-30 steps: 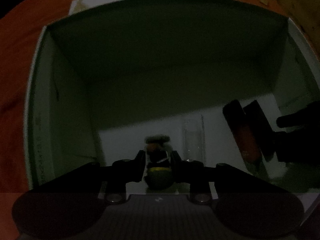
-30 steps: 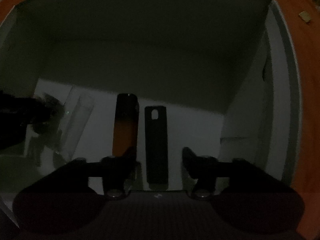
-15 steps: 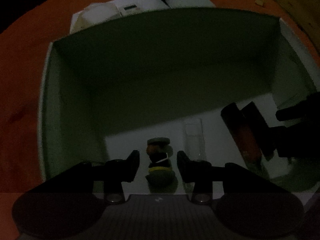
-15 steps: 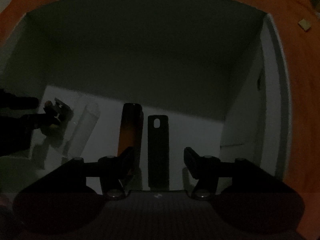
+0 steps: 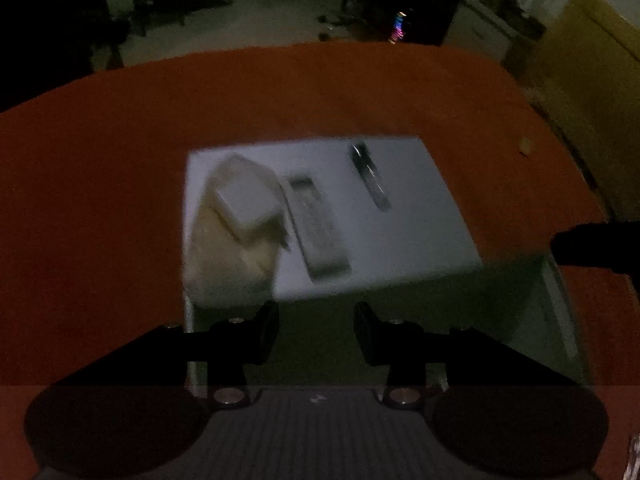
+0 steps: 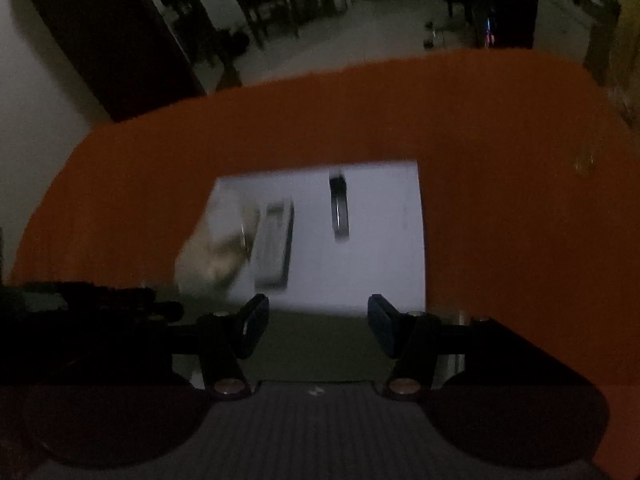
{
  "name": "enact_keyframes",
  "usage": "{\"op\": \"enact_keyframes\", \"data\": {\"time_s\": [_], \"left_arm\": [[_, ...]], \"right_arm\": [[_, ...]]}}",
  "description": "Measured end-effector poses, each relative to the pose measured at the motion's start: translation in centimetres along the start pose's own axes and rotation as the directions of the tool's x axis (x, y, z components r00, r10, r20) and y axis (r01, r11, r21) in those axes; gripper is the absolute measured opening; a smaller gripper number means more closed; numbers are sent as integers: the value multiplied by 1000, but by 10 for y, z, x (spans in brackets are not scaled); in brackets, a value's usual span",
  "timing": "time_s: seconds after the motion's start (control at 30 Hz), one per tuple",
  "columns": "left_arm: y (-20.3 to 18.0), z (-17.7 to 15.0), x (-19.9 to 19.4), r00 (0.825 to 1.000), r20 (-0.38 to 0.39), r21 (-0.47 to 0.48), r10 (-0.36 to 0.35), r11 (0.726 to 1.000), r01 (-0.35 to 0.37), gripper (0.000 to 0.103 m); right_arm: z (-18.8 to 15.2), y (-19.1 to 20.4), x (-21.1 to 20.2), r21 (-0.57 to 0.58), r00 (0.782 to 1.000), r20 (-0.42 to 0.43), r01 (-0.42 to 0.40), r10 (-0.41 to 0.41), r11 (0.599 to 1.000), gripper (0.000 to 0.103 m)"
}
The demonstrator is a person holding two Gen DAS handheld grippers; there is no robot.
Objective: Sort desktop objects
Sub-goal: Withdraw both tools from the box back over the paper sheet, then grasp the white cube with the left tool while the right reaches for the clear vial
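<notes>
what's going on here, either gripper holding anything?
No. The left gripper and right gripper both have open, empty jaws above the near edge of the box. Beyond it, a white sheet on the orange table still carries a white adapter, a remote and a dark slim item, blurred.

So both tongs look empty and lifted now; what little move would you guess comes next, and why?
Probably the left tongs reach forward to the remote on the white sheet. Both they and the right tongs are open and hold nothing, while the remote, a white block and a dark pen-like thing lie unsorted beyond the box.
</notes>
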State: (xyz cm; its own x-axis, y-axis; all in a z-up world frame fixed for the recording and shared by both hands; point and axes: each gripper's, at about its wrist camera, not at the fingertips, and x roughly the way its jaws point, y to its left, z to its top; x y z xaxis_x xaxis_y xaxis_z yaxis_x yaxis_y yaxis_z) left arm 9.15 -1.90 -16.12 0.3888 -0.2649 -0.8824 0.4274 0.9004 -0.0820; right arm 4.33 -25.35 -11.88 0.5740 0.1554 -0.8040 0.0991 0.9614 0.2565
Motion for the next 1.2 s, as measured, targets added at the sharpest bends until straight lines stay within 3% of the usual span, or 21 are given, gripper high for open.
{"op": "enact_keyframes", "data": {"time_s": [0.17,0.4,0.77,0.9,1.0,1.13,1.2], "left_arm": [[21,29,36,998,-35,-52,45,998,-47,37],[46,51,81,996,-42,-178,73,981,-80,37],[73,71,131,998,-44,-367,47,928,-60,37],[75,75,146,998,-42,-443,57,894,-69,48],[74,74,155,997,-43,-458,69,885,-81,54],[71,72,157,996,-35,-459,76,884,-84,56],[70,71,158,997,-37,-452,64,889,-73,62]], "right_arm": [[25,14,25,-68,997,48,60,-57,996,58],[54,3,93,21,1000,0,-13,13,1000,57],[74,-11,191,43,994,-78,78,-74,996,58],[77,-19,225,98,990,-88,115,-106,989,62],[76,-24,246,111,988,-91,133,-123,985,62],[69,-12,258,28,988,-70,141,-139,990,62],[67,-4,263,-24,985,-76,153,-155,988,62]]}}
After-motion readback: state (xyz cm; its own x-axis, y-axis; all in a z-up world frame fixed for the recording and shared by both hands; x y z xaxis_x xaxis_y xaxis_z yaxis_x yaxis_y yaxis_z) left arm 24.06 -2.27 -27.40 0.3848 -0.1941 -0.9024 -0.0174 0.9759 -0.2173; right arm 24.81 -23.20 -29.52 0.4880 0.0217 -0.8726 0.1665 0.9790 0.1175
